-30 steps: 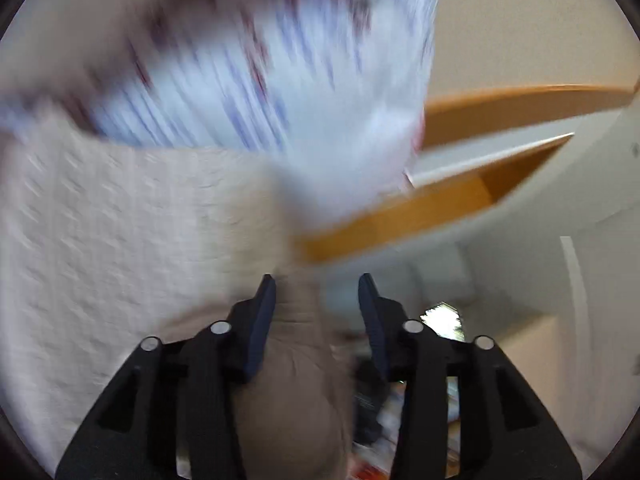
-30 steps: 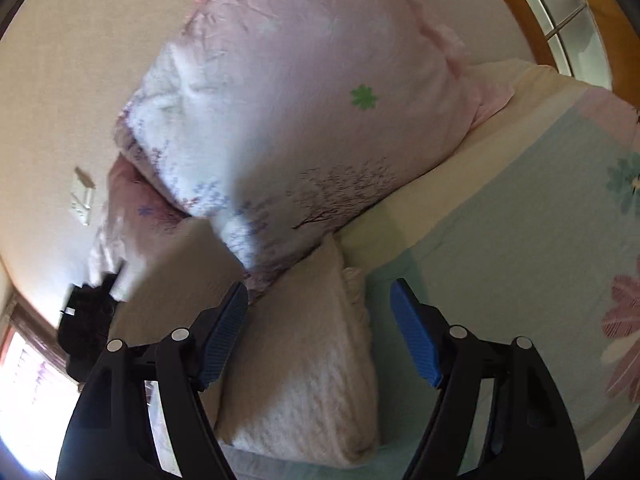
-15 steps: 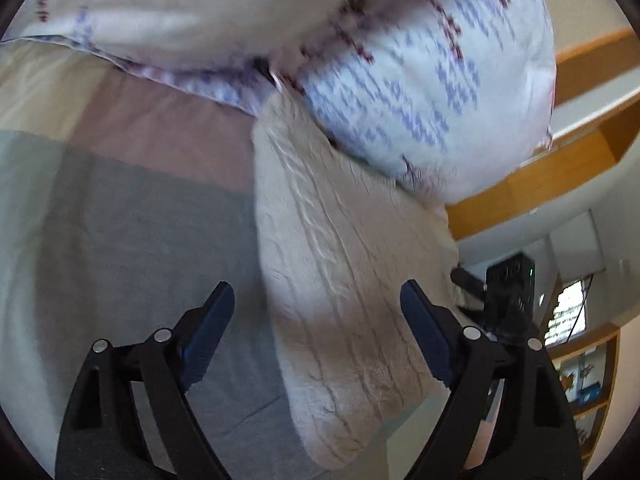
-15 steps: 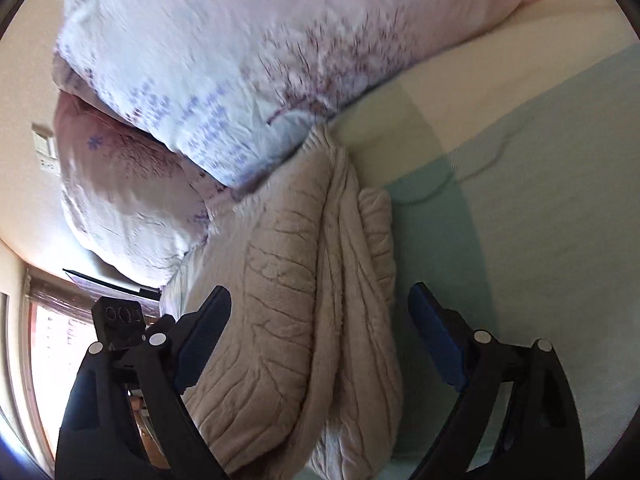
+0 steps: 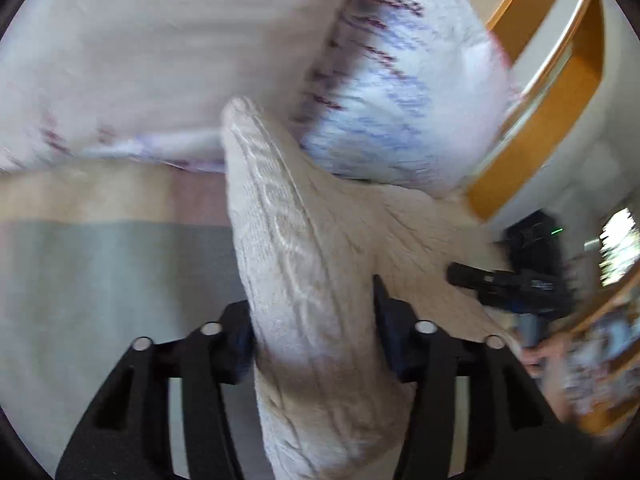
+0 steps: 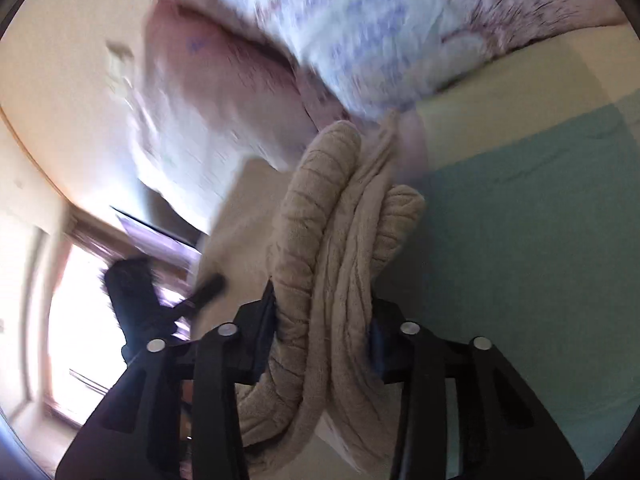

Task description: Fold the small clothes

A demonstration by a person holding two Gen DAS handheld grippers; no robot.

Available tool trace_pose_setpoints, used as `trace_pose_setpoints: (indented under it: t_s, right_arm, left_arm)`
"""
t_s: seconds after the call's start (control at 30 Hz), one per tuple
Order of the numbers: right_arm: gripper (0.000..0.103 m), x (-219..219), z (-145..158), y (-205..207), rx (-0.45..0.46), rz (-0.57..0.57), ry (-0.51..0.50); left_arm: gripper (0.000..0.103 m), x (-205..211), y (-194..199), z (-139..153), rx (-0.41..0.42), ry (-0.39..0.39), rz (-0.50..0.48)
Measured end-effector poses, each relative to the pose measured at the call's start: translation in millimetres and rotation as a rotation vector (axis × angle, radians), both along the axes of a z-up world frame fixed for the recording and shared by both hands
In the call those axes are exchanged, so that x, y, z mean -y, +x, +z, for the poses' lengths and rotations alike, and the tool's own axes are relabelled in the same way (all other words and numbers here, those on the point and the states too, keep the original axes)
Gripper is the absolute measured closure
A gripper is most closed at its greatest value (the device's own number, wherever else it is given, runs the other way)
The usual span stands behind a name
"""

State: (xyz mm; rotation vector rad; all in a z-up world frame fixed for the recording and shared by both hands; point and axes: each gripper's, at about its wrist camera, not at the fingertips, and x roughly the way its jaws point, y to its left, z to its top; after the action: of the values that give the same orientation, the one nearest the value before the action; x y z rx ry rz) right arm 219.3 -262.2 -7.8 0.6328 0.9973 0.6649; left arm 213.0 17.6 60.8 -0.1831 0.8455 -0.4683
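Bedroom setting: the work surface is a bed [image 6: 540, 240] with a teal and cream cover, floral pillows [image 5: 400, 80] stacked at its head, and wooden trim behind; both views are motion-blurred. The task item is a cream cable-knit sweater [image 5: 304, 280], already bundled into several layers and lying at the foot of the pillows, touching them. I have my left gripper [image 5: 312, 320] with its jaws closed in on one end of the bundle, the knit bulging between them. My right gripper [image 6: 322, 312] likewise has its jaws clamped on the opposite end, where thick ribbed rolls and a thinner inner layer are pinched together. My assessment: the garment is soft, bulky and light, compresses readily, and is not fragile or slippery; the textured knit should give good friction. The risk I note is that inner layers may slide or sag out if only outer rolls are caught. I judge the best hold is across the full thickness at each folded end, as now.
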Motion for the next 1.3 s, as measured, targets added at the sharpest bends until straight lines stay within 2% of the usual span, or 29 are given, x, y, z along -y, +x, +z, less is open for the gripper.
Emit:
trace_pose_setpoints:
  t_s: [0.03,0.07,0.13,0.2,0.23,0.4,0.43,0.47,0.53,0.6,0.7,0.77,0.83,0.87,0.9,0.93,1.0,1.07,1.13,1.2,1.23,1.27,1.3]
  right_arm:
    - [0.056,-4,-1,0,-0.002,-0.028,-0.072]
    - [0.055,-1,1,-3,0.017,-0.074,-0.103]
    - [0.056,20,14,-17,0.094,-0.168,-0.024]
    - [0.056,29,25,-26,0.132,-0.179,0.056]
    - [0.056,27,27,-25,0.123,-0.164,0.050]
    - [0.057,-16,4,-1,-0.018,-0.088,-0.036]
    - [0.060,-22,-1,0,-0.043,-0.083,-0.042]
    - [0.074,-21,-5,3,-0.060,-0.078,-0.020]
    - [0.081,-21,-6,2,-0.043,-0.077,0.039]
    - [0.085,-16,8,-10,0.031,-0.111,0.023]
    - [0.085,6,21,-31,0.113,-0.209,-0.044]
    - [0.085,26,6,-34,0.056,-0.268,-0.105]
    - [0.080,31,-14,-24,-0.016,-0.233,-0.098]
    - [0.073,35,-14,-26,-0.016,-0.239,-0.081]
    - [0.068,39,-5,-30,-0.005,-0.261,-0.104]
    - [0.068,41,6,-36,0.030,-0.291,-0.128]
    - [0.065,43,37,-61,0.177,-0.323,-0.129]
    - [0.065,34,56,-84,0.273,-0.263,-0.076]
    - [0.065,14,67,-101,0.336,-0.165,-0.075]
    - [0.065,-18,65,-108,0.368,-0.093,-0.161]
    - [0.065,-28,57,-107,0.344,-0.078,-0.238]
    - [0.068,-42,34,-99,0.258,-0.065,-0.364]
    - [0.068,-45,16,-93,0.188,-0.050,-0.405]
  left_arm:
    - [0.042,-3,-3,0,0.024,0.074,0.043]
    - [0.040,-14,-11,2,0.053,0.113,0.064]
    - [0.022,-32,-31,11,0.121,0.141,0.096]
    - [0.020,-42,-51,16,0.166,0.130,0.109]
    - [0.018,-45,-57,16,0.167,0.119,0.108]
    - [0.018,-37,-75,-7,0.094,0.079,0.088]
    - [0.018,-37,-80,-12,0.081,0.079,0.084]
    - [0.018,-35,-84,-18,0.074,0.076,0.083]
    - [0.018,-37,-87,-23,0.065,0.066,0.085]
    - [0.018,-39,-89,-24,0.061,0.056,0.082]
    - [0.018,-41,-95,-23,0.078,0.070,0.078]
    - [0.018,-40,-97,-22,0.093,0.069,0.067]
    - [0.018,-37,-95,-25,0.090,0.066,0.055]
    - [0.018,-35,-94,-26,0.083,0.069,0.053]
    - [0.018,-33,-93,-28,0.075,0.069,0.052]
    - [0.018,-32,-94,-29,0.069,0.068,0.048]
    - [0.018,-31,-98,-30,0.076,0.068,0.044]
    - [0.016,-31,-102,-31,0.090,0.070,0.043]
    - [0.015,-30,-103,-32,0.089,0.061,0.039]
    - [0.012,-28,-103,-34,0.074,0.047,0.035]
    - [0.007,-27,-104,-35,0.070,0.043,0.037]
    - [0.005,-25,-107,-35,0.075,0.041,0.037]
    - [0.005,-23,-110,-35,0.086,0.039,0.026]
